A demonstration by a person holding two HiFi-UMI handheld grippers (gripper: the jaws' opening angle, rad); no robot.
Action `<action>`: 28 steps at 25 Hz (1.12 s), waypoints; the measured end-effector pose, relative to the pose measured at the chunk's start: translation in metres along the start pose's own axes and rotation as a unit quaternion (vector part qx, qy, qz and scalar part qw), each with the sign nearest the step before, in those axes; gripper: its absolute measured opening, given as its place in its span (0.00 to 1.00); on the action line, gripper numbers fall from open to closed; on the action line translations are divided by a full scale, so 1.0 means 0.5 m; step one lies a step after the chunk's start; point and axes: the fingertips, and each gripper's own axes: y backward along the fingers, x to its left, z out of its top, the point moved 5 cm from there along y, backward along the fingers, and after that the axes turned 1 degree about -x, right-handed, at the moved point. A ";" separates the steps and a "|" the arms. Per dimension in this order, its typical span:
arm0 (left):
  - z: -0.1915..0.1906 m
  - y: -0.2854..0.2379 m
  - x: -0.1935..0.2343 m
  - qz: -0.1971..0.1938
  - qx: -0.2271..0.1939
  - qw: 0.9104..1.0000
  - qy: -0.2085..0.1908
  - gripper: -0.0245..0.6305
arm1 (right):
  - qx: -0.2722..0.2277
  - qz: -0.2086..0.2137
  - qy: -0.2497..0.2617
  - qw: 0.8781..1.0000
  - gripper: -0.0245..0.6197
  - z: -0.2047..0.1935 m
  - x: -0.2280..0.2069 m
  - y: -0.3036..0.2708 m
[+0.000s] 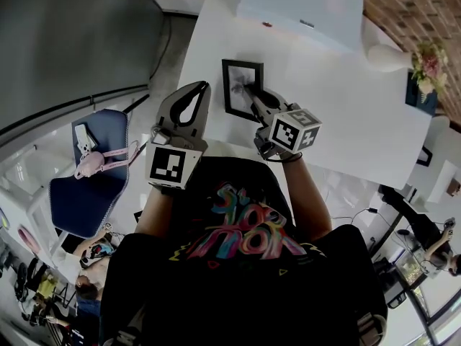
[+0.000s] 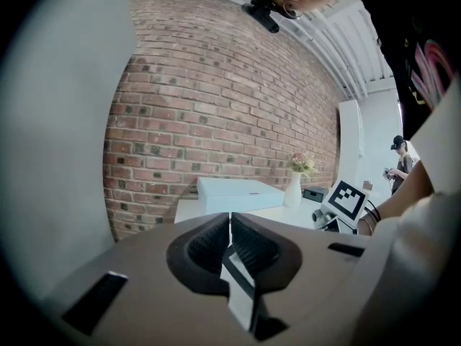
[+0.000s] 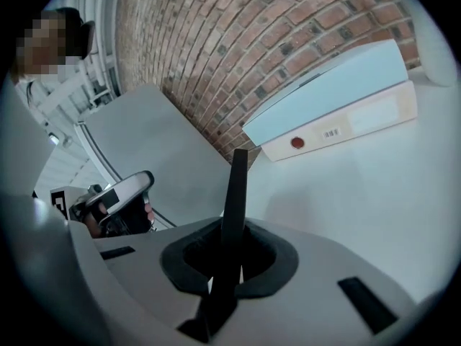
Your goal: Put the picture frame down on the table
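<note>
Right gripper view: the jaws of the right gripper [image 3: 232, 247] are clamped on one edge of the picture frame [image 3: 235, 182], seen here edge-on as a thin black bar rising from between the pads. To its right lies the white surface [image 3: 374, 207], with a pale blue and white box [image 3: 338, 110] bearing a red dot against the brick wall [image 3: 238, 42]. The left gripper [image 3: 119, 200] appears at lower left.

Head view: the same picture frame [image 1: 241, 89] shows its face, a black border round a pale print, over the near left part of the surface [image 1: 360, 128], with the right gripper [image 1: 253, 96] on its right edge. Whether the frame touches the surface cannot be told. The left gripper [image 1: 204, 87] hangs just left of the frame, apart from it. Only this view shows the blue chair [image 1: 86, 186] beside the surface.

Left gripper view: the jaws of the left gripper [image 2: 230, 222] are pressed together with nothing between them. Beyond them stand the box [image 2: 238, 192] and a white vase [image 2: 293, 190] of flowers.
</note>
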 end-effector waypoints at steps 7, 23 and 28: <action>-0.006 -0.002 -0.003 -0.005 0.004 1.000 0.001 0.08 | 0.025 0.010 -0.041 0.999 0.12 -0.020 -0.021 -0.022; -0.004 -0.006 -0.003 -0.012 0.006 1.000 0.001 0.08 | 0.059 -0.030 -0.029 0.997 0.24 -0.049 -0.051 -0.031; -0.002 -0.006 0.001 -0.009 0.006 1.000 -0.001 0.08 | 0.058 -0.054 -0.007 0.997 0.34 -0.045 -0.052 -0.030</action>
